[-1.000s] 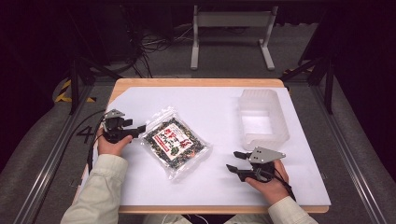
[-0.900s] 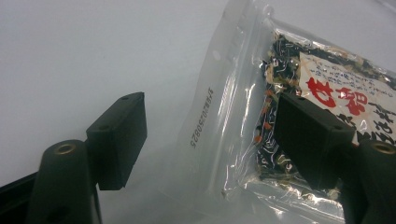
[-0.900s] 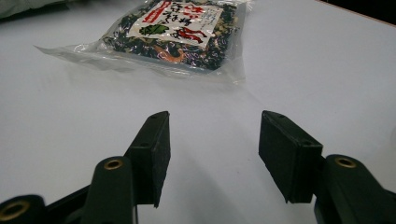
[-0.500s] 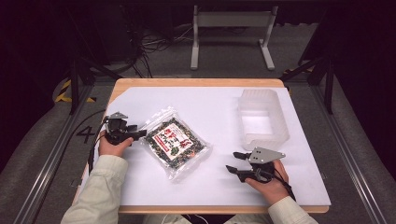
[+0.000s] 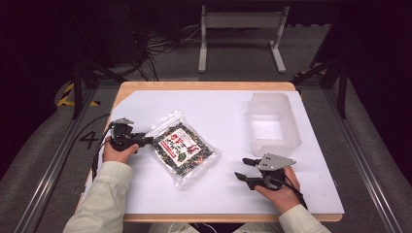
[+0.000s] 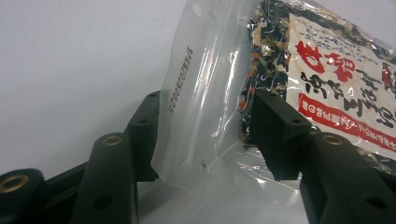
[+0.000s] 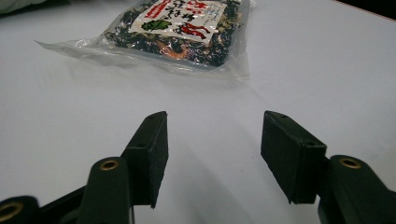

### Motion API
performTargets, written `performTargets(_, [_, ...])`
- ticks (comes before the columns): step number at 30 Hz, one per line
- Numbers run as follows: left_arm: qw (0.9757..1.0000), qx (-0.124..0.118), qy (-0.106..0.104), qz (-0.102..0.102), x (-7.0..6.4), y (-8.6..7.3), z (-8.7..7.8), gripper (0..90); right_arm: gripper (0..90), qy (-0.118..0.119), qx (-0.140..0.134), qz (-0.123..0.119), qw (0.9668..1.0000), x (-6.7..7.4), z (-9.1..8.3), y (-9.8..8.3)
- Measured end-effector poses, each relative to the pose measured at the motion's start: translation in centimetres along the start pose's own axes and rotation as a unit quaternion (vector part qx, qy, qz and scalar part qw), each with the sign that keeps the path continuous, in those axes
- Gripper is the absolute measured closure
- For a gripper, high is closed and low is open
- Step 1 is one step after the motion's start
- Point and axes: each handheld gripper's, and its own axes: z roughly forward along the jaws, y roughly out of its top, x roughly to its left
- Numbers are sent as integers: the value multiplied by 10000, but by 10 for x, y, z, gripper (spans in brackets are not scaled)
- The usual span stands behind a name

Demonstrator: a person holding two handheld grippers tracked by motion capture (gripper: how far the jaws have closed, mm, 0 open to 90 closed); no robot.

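A white sheet [image 5: 218,111] covers the one wooden table [image 5: 204,86], and on it lie one clear tub [image 5: 272,125] at the far right and one bag [image 5: 180,148] of dark dried food left of centre. The tub is empty and stands well apart from the bag. The bag lies flat, its long axis running on a diagonal from the near right to the far left, where its clear sealed end points toward the left gripper [image 5: 145,141]. There are two grippers, one in each hand. The left one is by far the nearer to the bag: in the left gripper view its jaws are spread on either side of the bag's clear end [image 6: 196,93], one jaw outside the edge and the other over the printed part, with the plastic between them but not yet squeezed. The right gripper [image 5: 245,168] rests near the front edge, just beside the tub's near corner, and points left toward the bag across bare sheet; in the right gripper view its jaws are also spread, with nothing between them and the bag [image 7: 177,28] lying ahead. By my judgement, the coming move is the left jaws closing on that clear end.
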Motion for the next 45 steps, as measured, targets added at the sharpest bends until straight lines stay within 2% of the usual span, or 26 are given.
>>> performTargets(6, [9997,68,173,144,-7,2,0,545,418,-43,12,-23,10000,0,1,0])
performTargets(9, [9994,94,268,195,-10,2,0,599,418,-44,6,-37,10000,1,1,1])
performTargets(12, [9987,149,360,330,-14,3,-1,661,419,-44,6,-42,10000,1,1,1])
performTargets(13, [9987,152,389,304,-16,3,-1,672,419,-44,6,-44,10000,1,1,1])
performTargets(14, [9982,161,421,384,-17,3,-1,683,419,-40,-1,-41,10000,1,2,1])
performTargets(19, [9981,168,391,449,-19,3,-1,751,419,-36,-4,-44,10000,1,2,1])
performTargets(21, [9982,176,382,434,-19,3,-1,757,418,-22,-13,-37,10000,1,2,1])
performTargets(25, [9992,131,273,273,-16,2,-2,766,418,-12,-20,-27,10000,1,2,1])
performTargets(26, [9996,100,203,182,-14,1,-2,766,419,-11,-19,-32,10000,1,2,1])
performTargets(29, [9998,86,124,97,-11,1,-2,766,418,4,-22,-33,10000,1,2,1])
performTargets(31, [10000,77,-26,-50,-7,0,-2,766,417,20,-24,-33,10000,1,2,1])
performTargets(34, [10000,66,-4,-60,-8,1,-2,775,416,39,-18,-39,10000,2,3,1])
performTargets(35, [9997,46,222,18,-9,1,-4,790,415,50,-15,-40,10000,2,3,1])
performTargets(36, [9998,108,174,3,-8,1,-4,891,415,52,-12,-50,10000,2,3,1])
performTargets(39, [9999,73,102,-84,-6,0,-4,893,415,65,-21,-55,10000,2,3,1])
performTargets(42, [9998,56,192,0,-8,1,-6,894,415,60,-29,-60,10000,2,3,1])
performTargets(45, [9998,-82,184,42,-11,3,-9,895,416,41,-45,-71,10000,2,2,1])
